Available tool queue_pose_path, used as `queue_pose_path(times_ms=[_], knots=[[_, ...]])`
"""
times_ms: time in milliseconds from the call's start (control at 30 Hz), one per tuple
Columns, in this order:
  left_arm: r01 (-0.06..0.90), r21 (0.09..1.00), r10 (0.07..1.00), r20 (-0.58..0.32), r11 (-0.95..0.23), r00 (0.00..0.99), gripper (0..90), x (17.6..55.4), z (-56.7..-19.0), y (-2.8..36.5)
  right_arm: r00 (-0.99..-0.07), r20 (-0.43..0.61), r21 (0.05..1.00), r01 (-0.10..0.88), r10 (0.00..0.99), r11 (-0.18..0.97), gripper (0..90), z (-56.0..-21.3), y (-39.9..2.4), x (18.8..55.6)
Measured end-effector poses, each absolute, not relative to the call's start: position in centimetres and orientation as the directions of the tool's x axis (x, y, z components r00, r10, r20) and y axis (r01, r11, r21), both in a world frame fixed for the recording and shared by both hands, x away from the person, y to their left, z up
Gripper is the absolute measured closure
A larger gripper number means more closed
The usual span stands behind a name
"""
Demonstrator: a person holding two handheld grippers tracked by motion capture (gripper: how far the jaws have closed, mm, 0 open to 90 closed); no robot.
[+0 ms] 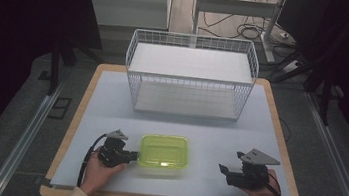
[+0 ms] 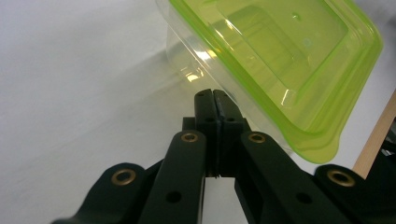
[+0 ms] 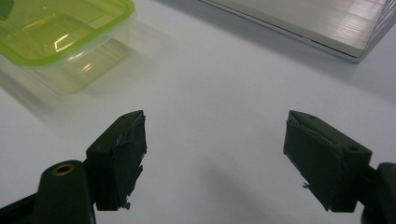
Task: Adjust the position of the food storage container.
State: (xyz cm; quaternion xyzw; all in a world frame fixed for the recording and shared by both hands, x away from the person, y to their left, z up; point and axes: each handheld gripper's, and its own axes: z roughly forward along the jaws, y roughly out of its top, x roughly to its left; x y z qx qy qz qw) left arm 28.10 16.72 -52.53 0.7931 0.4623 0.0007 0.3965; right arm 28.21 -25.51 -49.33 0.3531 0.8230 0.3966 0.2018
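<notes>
Early stage, by the look of it: box (image 1: 164, 151) near centre of worktop (image 1: 111, 100), lid on, wire basket (image 1: 190, 75) at far side empty. Left tongs (image 1: 131, 156) clenched, tips against box's left edge, grasping nothing. Right tongs (image 1: 224, 170) released, well right of box. White sheet over wooden worktop; dark room, cables on floor beyond.

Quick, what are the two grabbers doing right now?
Left gripper: jaws shut together, tips right by the green-lidded box, nothing seen between them.
Right gripper: jaws wide open, holding nothing.
</notes>
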Motion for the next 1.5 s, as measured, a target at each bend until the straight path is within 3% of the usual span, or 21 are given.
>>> queue_pose_path(times_ms=[800, 1267, 1400, 1500], knots=[[0.740, 0.616, 0.731, -0.370, -0.270, 0.574, 90.0, 30.3, -52.9, 12.9, -0.670, -0.047, 0.797, 0.422, 0.741, 0.432, 21.2, -49.3, -25.5, 28.2], [0.724, 0.674, 0.726, -0.424, -0.148, 0.542, 89.7, 28.2, -51.0, 17.8, -0.683, 0.000, 0.840, 0.396, 0.730, 0.370, 16.6, -49.0, -25.5, 28.1], [0.715, 0.690, 0.715, -0.444, -0.113, 0.541, 83.4, 27.7, -50.5, 18.3, -0.692, 0.049, 0.846, 0.412, 0.720, 0.338, 16.5, -48.8, -25.6, 28.2], [0.713, 0.694, 0.712, -0.450, -0.100, 0.538, 60.5, 27.5, -50.1, 18.3, -0.699, 0.070, 0.842, 0.425, 0.712, 0.334, 16.6, -48.8, -25.6, 28.3]])
